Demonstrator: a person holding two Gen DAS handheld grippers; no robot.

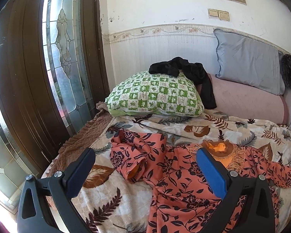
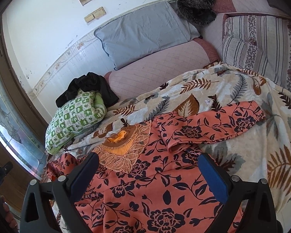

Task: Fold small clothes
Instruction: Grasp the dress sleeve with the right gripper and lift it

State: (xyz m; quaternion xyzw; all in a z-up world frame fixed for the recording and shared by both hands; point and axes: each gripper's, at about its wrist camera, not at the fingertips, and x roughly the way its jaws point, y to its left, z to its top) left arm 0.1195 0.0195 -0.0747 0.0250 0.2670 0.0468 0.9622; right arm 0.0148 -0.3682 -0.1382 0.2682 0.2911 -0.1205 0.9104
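A salmon-orange top with a dark floral print (image 1: 176,184) lies spread on the leaf-patterned blanket (image 1: 232,128), lace collar away from me. Its left sleeve (image 1: 132,155) is crumpled and folded in. In the right wrist view the top (image 2: 145,190) fills the foreground, its lace collar (image 2: 122,151) is up left, and its right sleeve (image 2: 213,126) stretches out to the right. My left gripper (image 1: 145,155) is open above the left shoulder. My right gripper (image 2: 147,161) is open above the chest. Neither holds anything.
A green checked pillow (image 1: 155,95) with a black garment (image 1: 186,71) on it lies at the far left of the bed. A grey pillow (image 1: 248,62) leans on the wall. A striped cushion (image 2: 261,44) stands at right. A glass door (image 1: 64,58) is at left.
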